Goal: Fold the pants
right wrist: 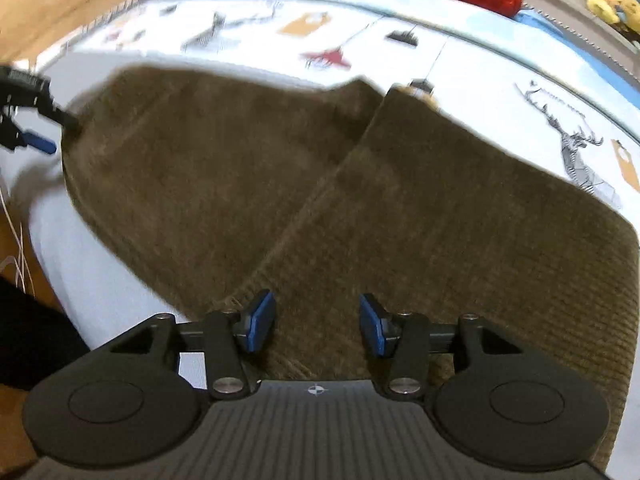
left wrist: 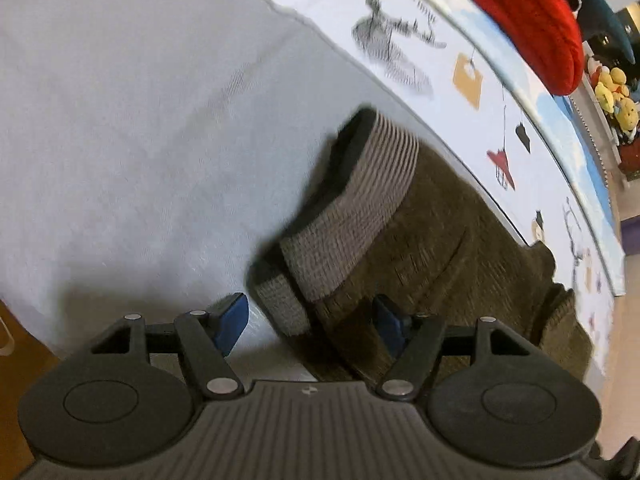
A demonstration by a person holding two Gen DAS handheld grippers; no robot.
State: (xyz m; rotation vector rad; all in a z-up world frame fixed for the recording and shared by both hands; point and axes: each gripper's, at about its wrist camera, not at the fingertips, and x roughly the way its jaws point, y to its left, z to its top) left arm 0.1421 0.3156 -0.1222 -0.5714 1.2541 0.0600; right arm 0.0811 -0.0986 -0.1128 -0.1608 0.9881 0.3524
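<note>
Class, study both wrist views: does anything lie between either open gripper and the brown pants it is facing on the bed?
Nothing visible does. The left gripper is open right at the ribbed cuffs of the pants, with only grey sheet beside them. The right gripper is open directly over the corduroy fabric, nothing in between.

Right gripper (right wrist: 317,322) jaws spread apart, hovering over brown corduroy pants (right wrist: 360,200) laid on the pale sheet (right wrist: 92,276). Leg seam runs diagonally between them. Left gripper (right wrist: 28,120) sits at the pants' far left edge. Printed bedspread (right wrist: 500,72) beyond.
</note>
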